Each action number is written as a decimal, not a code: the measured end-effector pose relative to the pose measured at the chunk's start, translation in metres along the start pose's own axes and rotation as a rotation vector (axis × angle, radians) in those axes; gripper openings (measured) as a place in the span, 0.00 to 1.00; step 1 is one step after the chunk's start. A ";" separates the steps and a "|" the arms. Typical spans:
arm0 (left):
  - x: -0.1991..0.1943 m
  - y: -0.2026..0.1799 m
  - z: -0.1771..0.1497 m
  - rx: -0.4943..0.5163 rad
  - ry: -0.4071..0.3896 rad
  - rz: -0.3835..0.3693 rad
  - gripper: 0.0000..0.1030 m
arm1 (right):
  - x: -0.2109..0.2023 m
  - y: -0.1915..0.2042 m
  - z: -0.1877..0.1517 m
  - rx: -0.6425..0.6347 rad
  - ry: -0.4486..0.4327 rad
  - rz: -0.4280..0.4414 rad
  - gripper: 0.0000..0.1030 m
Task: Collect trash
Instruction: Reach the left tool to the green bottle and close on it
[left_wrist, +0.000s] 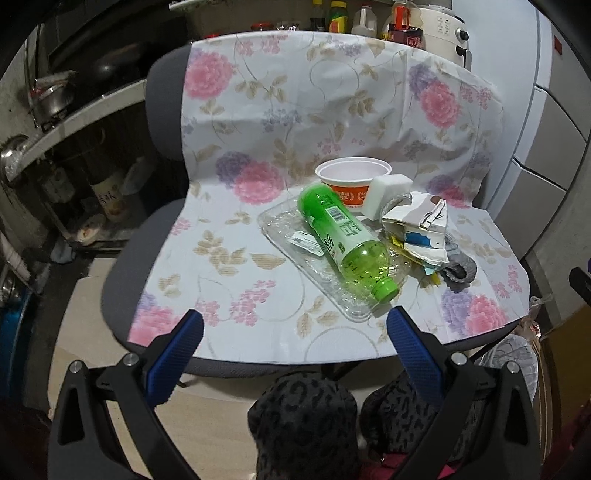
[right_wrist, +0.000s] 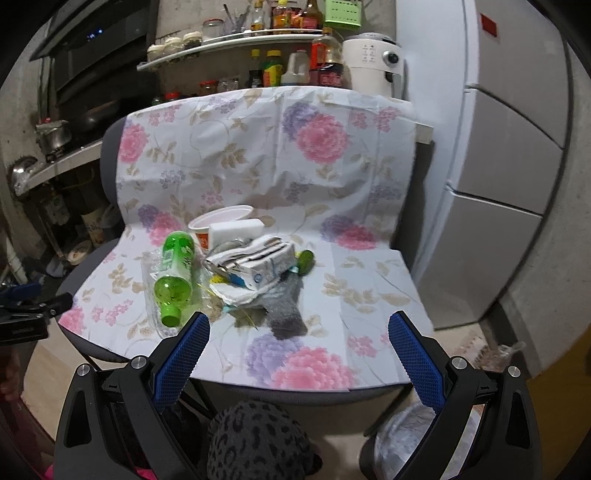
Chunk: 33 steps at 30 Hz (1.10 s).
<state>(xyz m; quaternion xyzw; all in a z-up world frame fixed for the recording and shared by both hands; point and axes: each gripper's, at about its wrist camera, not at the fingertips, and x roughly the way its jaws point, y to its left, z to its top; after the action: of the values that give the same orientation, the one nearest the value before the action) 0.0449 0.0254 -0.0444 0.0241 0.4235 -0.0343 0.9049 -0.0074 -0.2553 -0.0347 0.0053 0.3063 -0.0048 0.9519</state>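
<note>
— What's piled on that grey office chair (left_wrist: 162, 92)?

— A floral cloth with pink and purple blooms (left_wrist: 295, 110) is draped over its seat and back, and the rubbish sits on it in one heap. A green plastic bottle with a green cap (left_wrist: 347, 240) lies on its side across a clear flat plastic tray (left_wrist: 284, 236), cap toward us.

— And behind the bottle?

— A white and orange paper cup (left_wrist: 352, 182), upright and empty-looking, with a white foam block (left_wrist: 388, 194) touching its right side. Right of the bottle there's a crushed white and blue carton (left_wrist: 421, 225), resting on crumpled wrappers and a grey sock (left_wrist: 460, 267). From the right-hand side I can also see a small green round thing (right_wrist: 306, 261) just beyond the carton; I cannot tell what it is.

— Where are the hands?

— The left hand-held gripper (left_wrist: 295, 326) hovers at the front edge of the seat, blue pads spread wide, holding nothing, the bottle cap just ahead. The right hand-held gripper (right_wrist: 299, 330) is also gaping wide and empty, the sock between its fingers further on.

— Anything on the floor?

— A bin with a pale plastic liner (right_wrist: 410, 435) stands below the seat, to the right.
</note>
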 end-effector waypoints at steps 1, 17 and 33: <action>0.007 -0.001 0.000 0.002 0.006 -0.003 0.94 | 0.004 0.000 0.000 0.001 -0.001 0.006 0.94; 0.100 -0.030 0.046 -0.071 0.057 0.005 0.94 | 0.091 -0.016 0.027 0.029 -0.060 0.001 0.94; 0.212 -0.062 0.088 -0.138 0.224 -0.044 0.75 | 0.143 -0.020 0.029 0.010 0.001 -0.035 0.93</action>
<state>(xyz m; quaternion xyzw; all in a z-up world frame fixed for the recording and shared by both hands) 0.2423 -0.0512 -0.1521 -0.0440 0.5236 -0.0220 0.8506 0.1256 -0.2770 -0.0943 0.0048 0.3069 -0.0228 0.9514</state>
